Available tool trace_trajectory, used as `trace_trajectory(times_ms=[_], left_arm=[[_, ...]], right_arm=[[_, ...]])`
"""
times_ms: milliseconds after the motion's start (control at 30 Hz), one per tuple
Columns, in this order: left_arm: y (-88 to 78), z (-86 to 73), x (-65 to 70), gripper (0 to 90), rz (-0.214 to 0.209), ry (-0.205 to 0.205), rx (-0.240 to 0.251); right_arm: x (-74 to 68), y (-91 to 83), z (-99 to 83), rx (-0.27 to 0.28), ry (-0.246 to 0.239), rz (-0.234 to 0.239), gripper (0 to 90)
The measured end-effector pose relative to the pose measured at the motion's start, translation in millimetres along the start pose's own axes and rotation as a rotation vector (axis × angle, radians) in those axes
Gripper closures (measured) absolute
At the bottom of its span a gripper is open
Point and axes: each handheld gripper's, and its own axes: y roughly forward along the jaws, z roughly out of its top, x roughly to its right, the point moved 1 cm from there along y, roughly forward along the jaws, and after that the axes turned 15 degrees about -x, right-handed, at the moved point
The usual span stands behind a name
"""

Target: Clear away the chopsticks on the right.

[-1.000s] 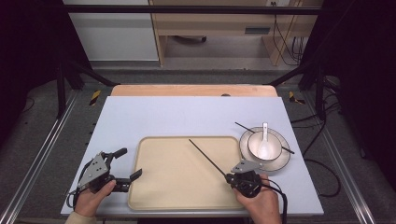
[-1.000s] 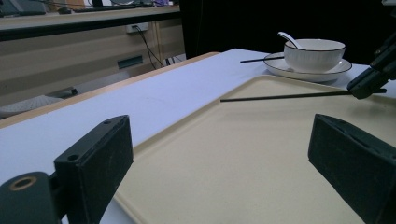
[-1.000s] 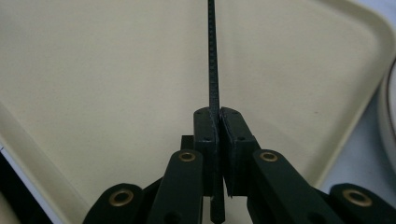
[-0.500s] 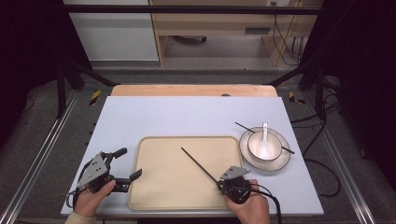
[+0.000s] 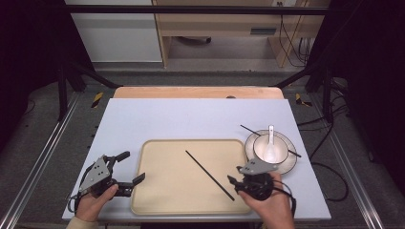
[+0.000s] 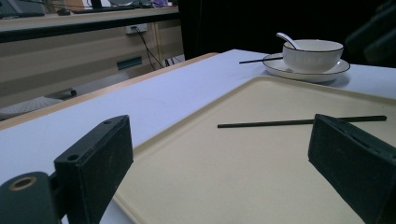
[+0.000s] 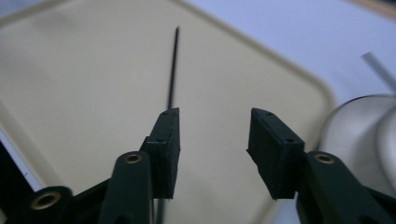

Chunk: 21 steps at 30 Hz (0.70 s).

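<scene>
Chopstick (image 5: pixel 209 175) lies diagonally on the tray (image 5: pixel 157 200), centre of frame; a second rests across the saucer (image 5: pixel 288 164) at right. Right gripper (image 5: pixel 235 182) released, jaws apart beside the chopstick's lower end; left gripper (image 5: pixel 132 167) released at lower left, spanning the tray's edge.

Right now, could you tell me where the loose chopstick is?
In the high view, the chopstick lies diagonally on the tray's right half, beside the open right gripper.

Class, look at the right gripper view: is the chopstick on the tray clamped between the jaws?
No: the right gripper stands open, the chopstick beside one jaw on the tray.
</scene>
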Motion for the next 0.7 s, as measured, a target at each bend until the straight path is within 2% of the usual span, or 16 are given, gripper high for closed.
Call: trace_trajectory(times_ms=[100, 133, 167, 200, 233, 333, 367, 400, 433, 467, 533, 600, 700], left_arm=[[0.1, 0.2, 0.3, 6.3, -0.001, 0.000, 0.001], [0.1, 0.2, 0.4, 6.4, -0.001, 0.001, 0.001], [0.2, 0.2, 0.5, 6.4, 0.000, 0.000, 0.002], [0.4, 0.1, 0.4, 6.4, 0.000, 0.000, 0.002], [0.5, 0.1, 0.3, 6.4, 0.001, 0.000, 0.002], [0.5, 0.1, 0.4, 6.3, 0.000, 0.001, -0.001], [0.4, 0.1, 0.4, 6.3, 0.000, 0.001, -0.001], [0.6, -0.1, 0.3, 6.4, 0.001, -0.001, -0.001], [0.7, -0.3, 0.3, 6.3, 0.000, -0.001, -0.003], [0.7, -0.3, 0.3, 6.3, 0.000, -0.001, -0.003], [1.1, -0.6, 0.3, 6.3, 0.000, -0.002, -0.006], [1.7, -0.7, 0.5, 6.4, 0.000, -0.001, -0.008], [2.0, -0.7, 0.7, 6.3, 0.001, 0.001, -0.009]], right_arm=[[23.9, -25.9, 6.1, 0.052, 0.015, -0.038, 42.9], [35.9, -36.9, 7.4, 0.072, 0.019, -0.074, 38.9], [35.9, -36.9, 7.4, 0.072, 0.019, -0.074, 38.9], [43.1, -42.7, 7.9, 0.080, 0.020, -0.100, 35.1], [55.4, -50.2, 7.5, 0.087, 0.017, -0.139, 31.3], [84.4, -64.3, 2.8, 0.094, 0.043, -0.201, 26.5], [93.5, -68.8, 0.6, 0.098, 0.059, -0.214, 24.1], [110.7, -78.0, -4.4, 0.114, 0.078, -0.225, 20.8], [116.3, -81.3, -6.2, 0.115, 0.085, -0.236, 20.0], [116.3, -81.3, -6.2, 0.115, 0.085, -0.236, 20.0], [133.9, -92.3, -12.7, 0.121, 0.105, -0.272, 24.1], [145.1, -97.4, -18.7, 0.123, 0.125, -0.282, 30.3], [163.6, -95.3, -32.2, 0.085, 0.160, -0.269, 37.9]])
